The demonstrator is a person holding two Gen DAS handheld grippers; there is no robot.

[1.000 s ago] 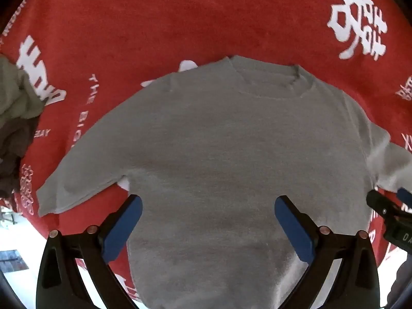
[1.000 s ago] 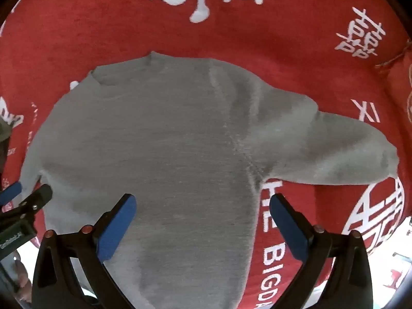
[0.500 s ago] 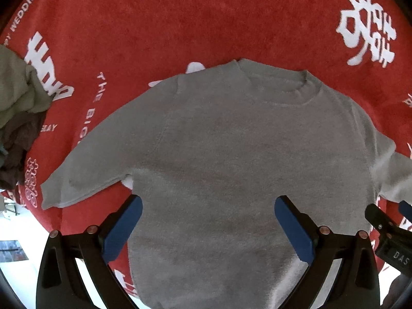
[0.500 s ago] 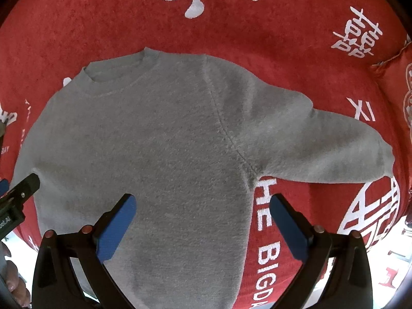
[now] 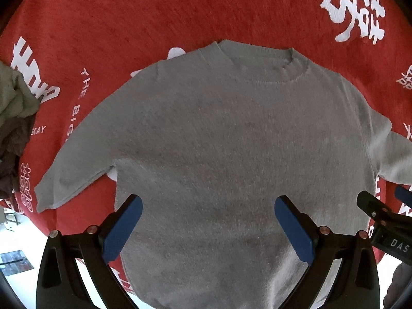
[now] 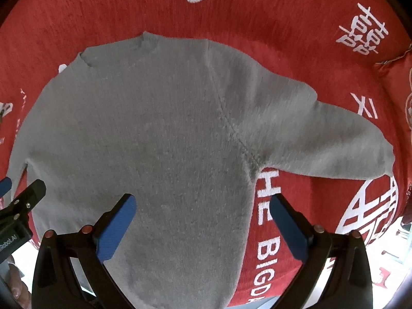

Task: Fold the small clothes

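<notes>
A small grey sweater (image 5: 219, 139) lies flat and face up on a red cloth, collar at the far side, both sleeves spread out. My left gripper (image 5: 207, 221) hovers open above the lower body of the sweater, nothing between its blue pads. In the right wrist view the same sweater (image 6: 154, 139) fills the middle, its right sleeve (image 6: 322, 141) stretched toward the right. My right gripper (image 6: 203, 221) is open above the sweater's lower right side, one pad over grey knit, the other over red cloth. Each gripper shows at the edge of the other's view.
The red cloth (image 5: 154, 13) with white lettering covers the surface. A heap of crumpled olive and dark clothes (image 5: 13, 118) lies at the far left. A red cushion (image 6: 396, 77) sits at the right edge. The cloth's near edge drops to a bright floor.
Both grippers stayed open and drifted a little over the sweater; the views shifted slightly, and the collar now sits nearer the centre in the left wrist view.
</notes>
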